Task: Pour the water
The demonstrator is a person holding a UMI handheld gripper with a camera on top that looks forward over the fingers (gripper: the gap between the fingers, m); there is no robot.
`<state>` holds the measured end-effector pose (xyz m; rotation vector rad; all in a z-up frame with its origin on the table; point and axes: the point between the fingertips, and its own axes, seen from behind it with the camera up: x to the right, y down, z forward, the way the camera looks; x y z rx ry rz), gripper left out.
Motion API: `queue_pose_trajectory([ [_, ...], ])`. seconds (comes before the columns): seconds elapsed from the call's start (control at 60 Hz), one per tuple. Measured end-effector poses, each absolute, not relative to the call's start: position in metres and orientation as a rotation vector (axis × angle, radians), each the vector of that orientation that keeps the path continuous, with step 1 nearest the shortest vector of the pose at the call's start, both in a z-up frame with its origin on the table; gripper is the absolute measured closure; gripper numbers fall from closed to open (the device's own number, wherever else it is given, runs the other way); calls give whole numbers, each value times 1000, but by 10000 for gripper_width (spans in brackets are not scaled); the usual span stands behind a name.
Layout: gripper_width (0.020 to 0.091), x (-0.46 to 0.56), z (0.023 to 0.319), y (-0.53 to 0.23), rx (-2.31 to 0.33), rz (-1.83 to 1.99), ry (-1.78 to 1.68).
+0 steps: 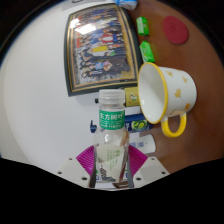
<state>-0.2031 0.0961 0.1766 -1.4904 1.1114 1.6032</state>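
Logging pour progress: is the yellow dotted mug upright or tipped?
Tipped: the yellow dotted mug lies on its side beyond the clear plastic bottle, mouth facing it.

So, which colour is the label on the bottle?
Green, with white writing, on the bottle; the gripper view shows it best.

bright, even light | glare on table point(40, 100) | fisheye-curved edges

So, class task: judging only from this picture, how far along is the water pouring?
Done: the gripper has both fingers pressed on the bottle, which stands upright with its white cap on. In hand: the bottle sits just short of the yellow cup, which lies tipped on its side on the table. Left: no water is flowing; the cap must come off, the cup needs righting, then the pour.
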Motion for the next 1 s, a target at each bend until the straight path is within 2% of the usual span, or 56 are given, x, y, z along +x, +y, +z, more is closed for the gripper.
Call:
queue_pose_trajectory([
  [0.233, 675, -200, 166, 95, -1355, 1796, 1329],
  [0.5, 674, -198, 172, 94, -1414, 1750, 1270],
  [0.7, 674, -171, 196, 93, -1617, 1393, 904],
  [0.867, 674, -111, 233, 95, -1671, 965, 528],
  [1.0, 675, -48, 245, 98, -1679, 608, 322],
])
